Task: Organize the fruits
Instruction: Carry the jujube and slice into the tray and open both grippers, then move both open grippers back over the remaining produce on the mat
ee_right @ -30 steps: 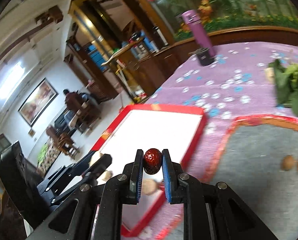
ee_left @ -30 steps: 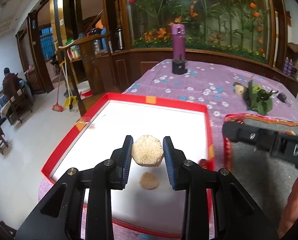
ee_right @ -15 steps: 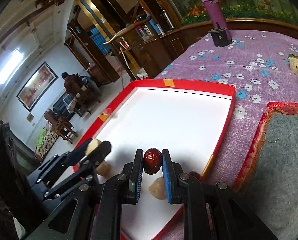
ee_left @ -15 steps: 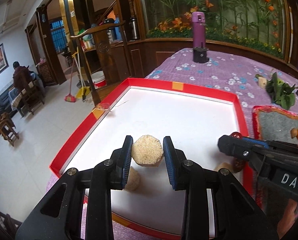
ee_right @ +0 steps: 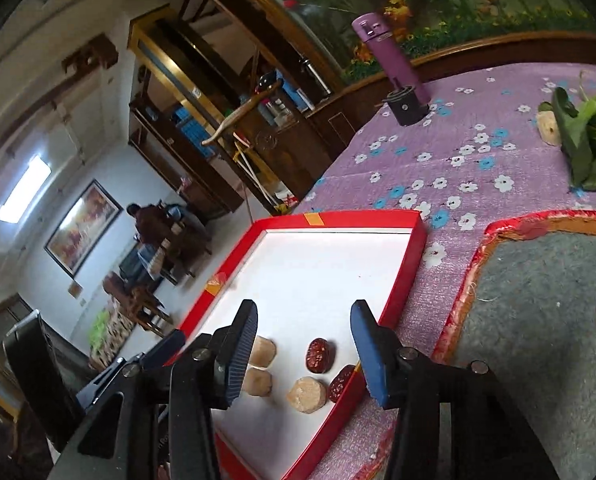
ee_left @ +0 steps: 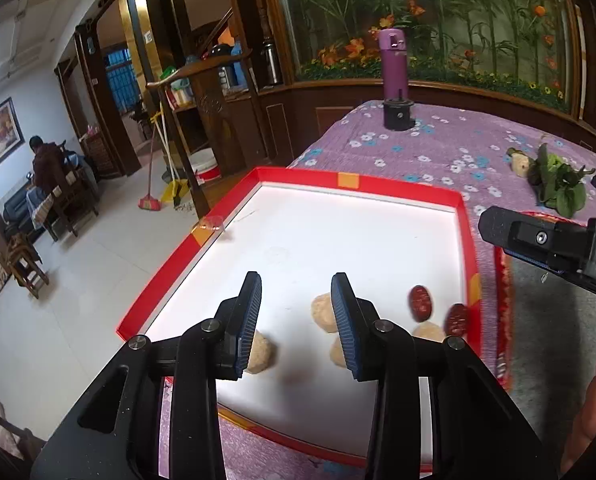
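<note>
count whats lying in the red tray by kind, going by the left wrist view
tan pieces: 4 (one is half hidden behind a gripper finger)
red dates: 2
total: 6

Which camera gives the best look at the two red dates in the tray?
The right wrist view: both red dates lie sharp and unblocked. The left wrist view shows them blurred near the red tray's edge.
</note>
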`<state>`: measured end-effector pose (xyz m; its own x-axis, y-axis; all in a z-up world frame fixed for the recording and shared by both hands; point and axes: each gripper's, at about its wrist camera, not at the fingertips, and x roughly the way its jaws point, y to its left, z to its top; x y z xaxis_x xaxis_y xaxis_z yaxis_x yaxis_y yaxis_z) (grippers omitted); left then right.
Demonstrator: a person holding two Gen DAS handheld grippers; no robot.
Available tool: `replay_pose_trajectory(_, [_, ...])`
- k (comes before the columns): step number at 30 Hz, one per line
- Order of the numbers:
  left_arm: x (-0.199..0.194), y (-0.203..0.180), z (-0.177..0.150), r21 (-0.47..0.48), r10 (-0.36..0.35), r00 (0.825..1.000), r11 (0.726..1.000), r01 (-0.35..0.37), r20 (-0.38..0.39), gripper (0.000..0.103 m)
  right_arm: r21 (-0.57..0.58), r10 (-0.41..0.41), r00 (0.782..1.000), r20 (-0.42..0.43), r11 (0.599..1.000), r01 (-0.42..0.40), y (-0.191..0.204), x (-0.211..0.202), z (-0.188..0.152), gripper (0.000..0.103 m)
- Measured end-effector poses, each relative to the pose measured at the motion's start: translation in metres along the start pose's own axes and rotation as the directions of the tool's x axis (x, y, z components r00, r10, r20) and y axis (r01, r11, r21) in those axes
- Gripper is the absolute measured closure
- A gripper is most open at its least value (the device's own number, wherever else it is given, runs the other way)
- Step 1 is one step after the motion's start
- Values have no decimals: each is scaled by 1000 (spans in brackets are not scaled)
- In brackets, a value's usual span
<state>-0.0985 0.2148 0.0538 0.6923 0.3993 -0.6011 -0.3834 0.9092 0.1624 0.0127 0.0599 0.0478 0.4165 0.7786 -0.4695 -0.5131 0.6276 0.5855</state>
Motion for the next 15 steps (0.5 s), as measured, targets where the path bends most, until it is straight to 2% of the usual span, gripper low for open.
replay_pose_trajectory(1, [-4, -3, 1, 6, -3, 1000, 1000, 3, 4, 67, 5, 9, 1000, 9, 1000, -9, -1, -7, 1, 56])
replay_pose_trajectory(3, [-10, -10, 3, 12, -17, 1000, 1000, 16, 8, 58, 15, 16, 1000, 22, 1000, -17, -3, -19, 1, 56])
replay_pose_trajectory(5, [-17, -17, 4, 16, -38, 999, 999, 37, 14, 57, 32, 22, 999, 37, 999, -23, -9, -34, 2, 56])
replay_pose_trajectory(8, [-27, -40, 5, 47, -116, 993, 992, 115, 10, 57, 64, 0, 998, 61, 998, -4, -28, -66, 6, 56])
replay_pose_trajectory(12, [-39, -82, 6, 120, -241, 970, 963, 241, -17, 57, 135, -82, 988, 134, 989, 64, -74, -130, 12, 56])
replay_pose_trajectory(14, [-45, -104, 6, 160, -286, 958, 945, 287, -28, 57, 182, -150, 974, 171, 976, 118, -98, -166, 12, 56])
replay_pose_trajectory(15, [-48, -118, 6, 184, -312, 949, 932, 313, -35, 57, 207, -207, 960, 187, 964, 168, -116, -189, 13, 56])
